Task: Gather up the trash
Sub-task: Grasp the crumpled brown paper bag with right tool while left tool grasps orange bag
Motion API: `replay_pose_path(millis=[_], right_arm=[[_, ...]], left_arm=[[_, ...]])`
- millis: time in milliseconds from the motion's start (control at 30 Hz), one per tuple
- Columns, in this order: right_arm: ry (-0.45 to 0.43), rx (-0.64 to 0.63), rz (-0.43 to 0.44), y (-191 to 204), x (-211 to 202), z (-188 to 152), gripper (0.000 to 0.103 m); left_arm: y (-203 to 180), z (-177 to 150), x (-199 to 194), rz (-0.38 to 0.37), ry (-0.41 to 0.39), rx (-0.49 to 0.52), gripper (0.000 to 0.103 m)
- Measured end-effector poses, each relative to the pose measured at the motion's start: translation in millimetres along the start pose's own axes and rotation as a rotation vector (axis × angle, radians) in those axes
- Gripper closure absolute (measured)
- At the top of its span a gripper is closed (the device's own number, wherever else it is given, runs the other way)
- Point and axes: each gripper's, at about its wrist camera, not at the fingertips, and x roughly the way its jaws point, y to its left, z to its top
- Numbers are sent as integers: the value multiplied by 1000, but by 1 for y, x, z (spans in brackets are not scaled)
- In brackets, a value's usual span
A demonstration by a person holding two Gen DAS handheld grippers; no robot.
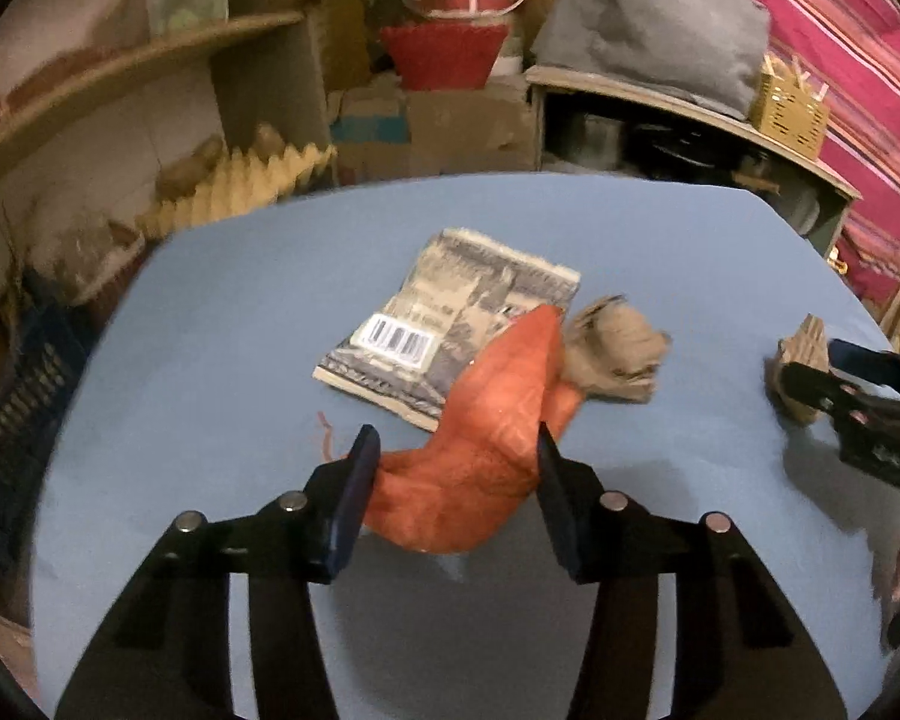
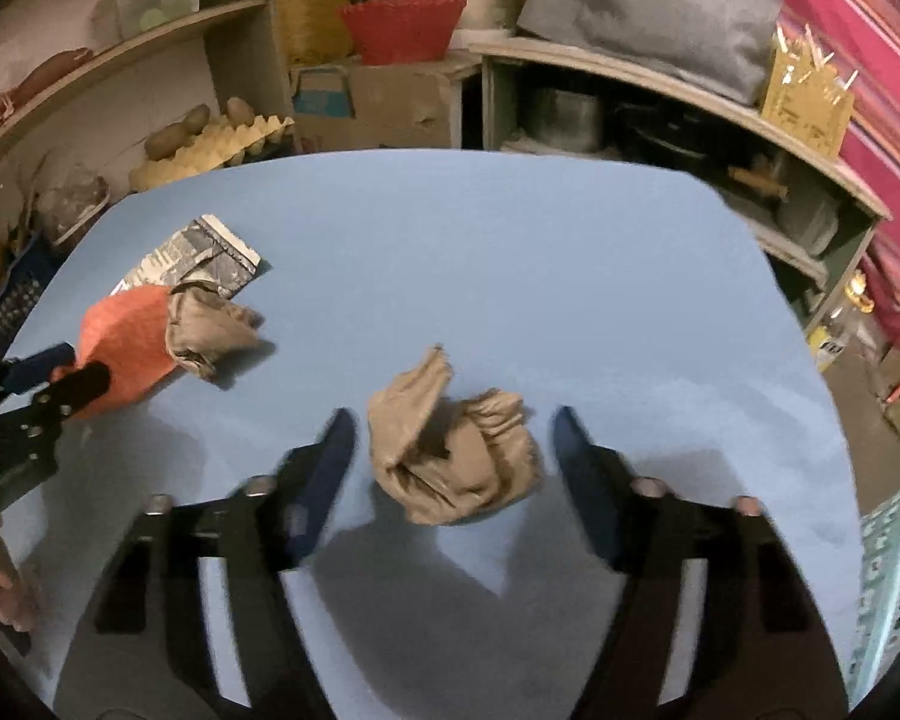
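An orange mesh bag [image 1: 474, 456] sits between the fingers of my left gripper [image 1: 453, 444], and both pads press its sides, so the gripper is shut on it. The right wrist view shows that gripper [image 2: 78, 369] at the left with the orange bag [image 2: 126, 342]. A crumpled brown paper [image 2: 456, 462] lies between the fingers of my right gripper [image 2: 453, 414], which is open with a gap on each side. A second brown paper ball [image 1: 618, 354] and a printed wrapper with a barcode [image 1: 450, 324] lie on the blue table [image 1: 240, 330].
A pale blue perforated basket [image 2: 894, 570] stands at the table's right edge. A dark crate [image 1: 12, 408] sits off the left edge. Shelves, a cardboard box [image 2: 390, 102] and a red basket [image 2: 402, 30] crowd the far side. A person's hand [image 2: 12, 594] shows at lower left.
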Motion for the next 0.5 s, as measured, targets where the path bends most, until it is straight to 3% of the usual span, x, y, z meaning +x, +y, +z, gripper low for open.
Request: replay_pose_path(millis=[67, 333, 500], right_arm=[[3, 3, 12, 1, 1, 0, 61], [-49, -16, 12, 2, -31, -6, 61], [-112, 1, -20, -23, -76, -15, 61]], left_arm=[[2, 0, -11, 4, -23, 7, 53], [12, 5, -52, 10, -89, -34, 54], [-8, 7, -77, -15, -139, -42, 55]])
